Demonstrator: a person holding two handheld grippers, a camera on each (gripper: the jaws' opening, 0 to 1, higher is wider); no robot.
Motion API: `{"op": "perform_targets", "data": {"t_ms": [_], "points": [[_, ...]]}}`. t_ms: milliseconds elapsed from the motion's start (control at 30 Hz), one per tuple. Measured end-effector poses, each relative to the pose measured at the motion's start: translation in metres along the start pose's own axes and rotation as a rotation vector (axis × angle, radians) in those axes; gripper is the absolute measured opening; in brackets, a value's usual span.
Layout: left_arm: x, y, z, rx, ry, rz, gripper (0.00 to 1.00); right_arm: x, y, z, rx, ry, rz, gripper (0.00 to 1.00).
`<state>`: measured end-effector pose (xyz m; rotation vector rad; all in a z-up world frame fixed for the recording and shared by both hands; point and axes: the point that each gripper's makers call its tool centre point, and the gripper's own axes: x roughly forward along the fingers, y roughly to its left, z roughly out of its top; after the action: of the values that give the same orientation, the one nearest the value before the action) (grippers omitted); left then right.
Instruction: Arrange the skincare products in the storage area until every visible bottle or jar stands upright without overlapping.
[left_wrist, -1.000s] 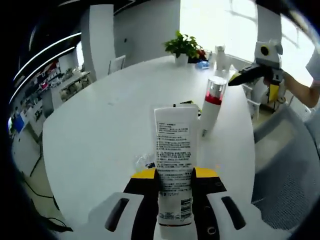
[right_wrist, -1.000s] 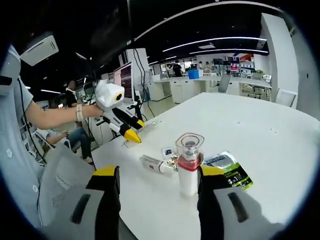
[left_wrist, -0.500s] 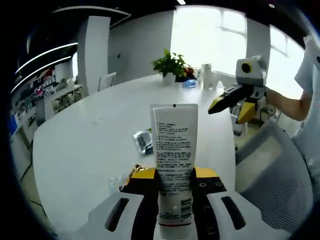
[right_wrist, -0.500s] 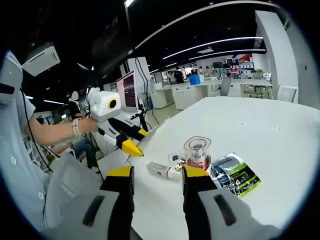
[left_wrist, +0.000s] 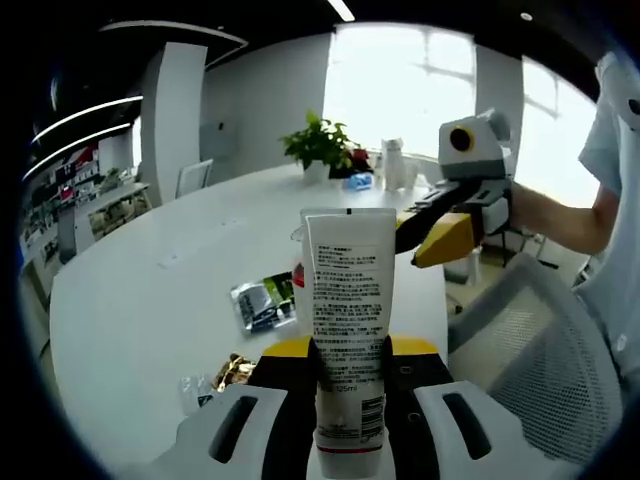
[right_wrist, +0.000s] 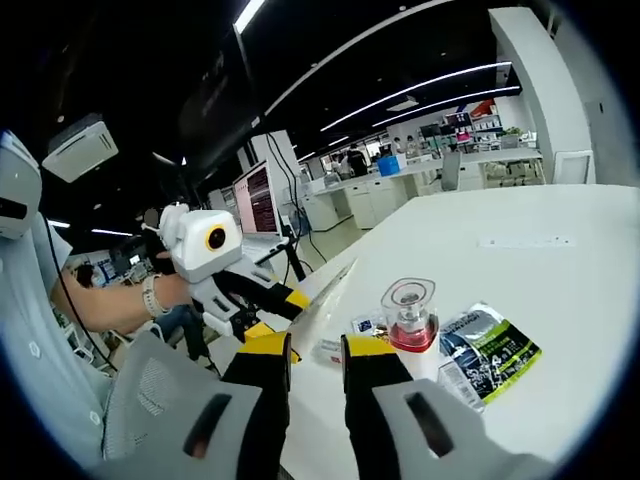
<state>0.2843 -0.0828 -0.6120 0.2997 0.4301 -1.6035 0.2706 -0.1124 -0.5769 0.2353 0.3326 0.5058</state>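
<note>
The left claw (left_wrist: 348, 352) is clamped on a white tube (left_wrist: 347, 320) with small printed text and a barcode, held upright between its yellow-tipped jaws, crimped end up. Beyond it the white desk (left_wrist: 150, 290) carries a dark sachet (left_wrist: 262, 303) lying flat, a crinkled gold wrapper (left_wrist: 235, 370) and a clear wrapper (left_wrist: 195, 388) near the jaws. The right claw (left_wrist: 425, 225) reaches in from the right, held by a person's arm (left_wrist: 555, 218), its jaws nearly together. A potted plant (left_wrist: 318, 148) stands at the desk's far edge, and a mesh chair back (left_wrist: 525, 365) sits beside the desk.
</note>
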Motion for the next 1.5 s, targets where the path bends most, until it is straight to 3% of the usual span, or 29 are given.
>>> {"op": "perform_targets", "data": {"t_ms": [200,567,833,1367,1500], "points": [[0.004,-0.004,-0.005,-0.004,0.001,-0.014,0.21,-0.002,0.002,0.004,0.039,-0.025,0.003,0.13],[0.016,-0.001,-0.014,0.029,0.028,0.004,0.21,0.000,0.006,0.004,-0.018,-0.004,-0.038,0.07],[0.026,0.000,-0.026,0.052,0.075,0.022,0.21,0.008,0.019,-0.002,-0.120,0.054,-0.037,0.06],[0.026,0.006,-0.035,0.057,0.075,0.051,0.25,0.018,0.025,-0.008,-0.162,0.075,-0.018,0.08],[0.025,0.005,-0.037,0.121,0.075,0.069,0.27,0.018,0.028,-0.009,-0.161,0.072,-0.005,0.09]]}}
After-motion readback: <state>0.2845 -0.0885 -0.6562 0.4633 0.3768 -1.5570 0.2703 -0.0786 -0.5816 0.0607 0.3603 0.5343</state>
